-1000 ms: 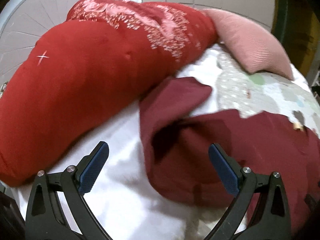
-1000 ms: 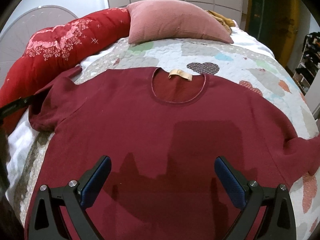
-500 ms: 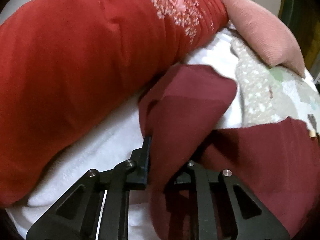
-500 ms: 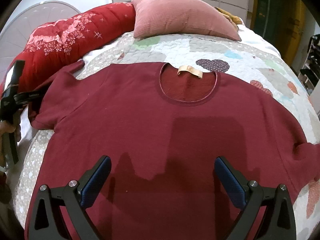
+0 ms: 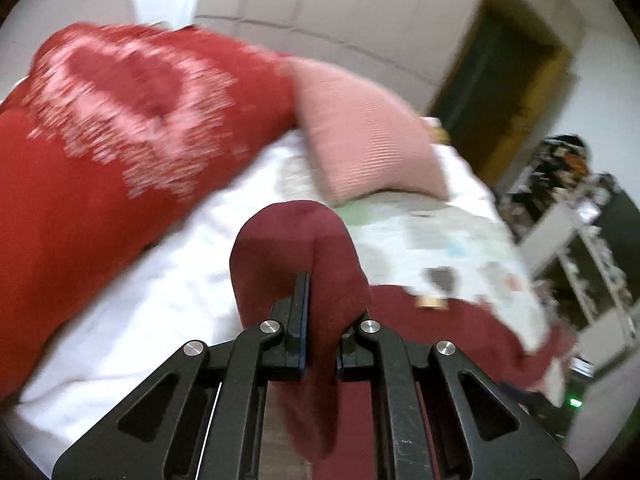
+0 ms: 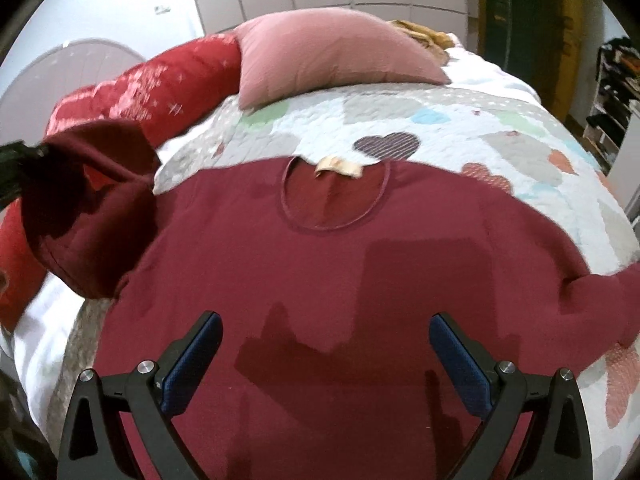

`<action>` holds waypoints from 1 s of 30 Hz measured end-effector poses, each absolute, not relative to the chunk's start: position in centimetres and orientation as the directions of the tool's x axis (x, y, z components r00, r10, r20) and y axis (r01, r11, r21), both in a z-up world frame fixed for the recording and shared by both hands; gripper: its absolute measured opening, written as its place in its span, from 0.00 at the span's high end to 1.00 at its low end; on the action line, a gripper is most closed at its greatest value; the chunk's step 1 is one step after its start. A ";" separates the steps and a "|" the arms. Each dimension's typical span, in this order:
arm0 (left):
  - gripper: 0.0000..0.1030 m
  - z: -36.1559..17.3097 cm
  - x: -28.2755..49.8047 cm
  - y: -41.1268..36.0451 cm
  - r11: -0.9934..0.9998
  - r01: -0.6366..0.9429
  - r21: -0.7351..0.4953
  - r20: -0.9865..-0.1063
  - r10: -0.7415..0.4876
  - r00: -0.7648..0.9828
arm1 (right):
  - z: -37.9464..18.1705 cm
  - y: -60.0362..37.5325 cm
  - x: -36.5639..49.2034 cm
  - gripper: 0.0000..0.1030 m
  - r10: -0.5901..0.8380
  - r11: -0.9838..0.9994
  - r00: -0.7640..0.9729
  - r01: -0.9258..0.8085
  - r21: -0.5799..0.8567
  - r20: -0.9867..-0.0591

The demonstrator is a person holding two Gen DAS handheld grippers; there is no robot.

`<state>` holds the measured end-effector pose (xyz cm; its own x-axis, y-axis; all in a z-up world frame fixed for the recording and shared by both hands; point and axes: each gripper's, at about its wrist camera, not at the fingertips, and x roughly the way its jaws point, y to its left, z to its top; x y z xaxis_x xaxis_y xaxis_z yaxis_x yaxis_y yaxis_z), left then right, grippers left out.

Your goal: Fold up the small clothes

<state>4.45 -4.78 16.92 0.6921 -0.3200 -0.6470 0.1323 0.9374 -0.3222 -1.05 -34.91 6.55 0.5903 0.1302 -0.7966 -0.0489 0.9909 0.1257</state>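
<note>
The right gripper (image 6: 325, 364) is held spread and empty over the near body of the shirt (image 6: 340, 272), which is laid flat on the quilt (image 6: 460, 120), while its left sleeve (image 5: 298, 248) is pinched by the left gripper (image 5: 320, 322) and raised, seemingly for folding inward.

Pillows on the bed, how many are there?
2. The pink pillow sits at the head of the bed. The long red pillow with white patterns lies along the side, beside the lifted shirt sleeve. Others could be hidden out of view.
</note>
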 end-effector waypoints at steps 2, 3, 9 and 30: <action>0.92 17.9 3.3 -7.2 0.926 0.196 -0.323 -0.625 -0.364 0.691 | 7.2 -35.8 -1.2 0.00 0.121 0.991 0.604 -0.031 0.129 -0.788; 0.92 18.0 3.1 -8.2 0.921 0.216 -0.325 -0.621 -0.380 0.686 | 7.5 -36.4 -1.3 0.00 0.117 0.991 0.612 -0.019 0.134 -0.782; 0.92 12.1 0.3 -14.7 0.911 0.321 -0.259 -0.702 -0.406 0.585 | 7.7 -40.0 -1.6 0.00 0.099 0.984 0.624 0.052 0.168 -0.775; 0.92 5.2 -1.5 -16.9 0.923 0.321 -0.214 -0.791 -0.357 0.497 | 3.9 -35.0 2.7 0.48 0.187 0.982 0.550 -0.107 0.153 -0.814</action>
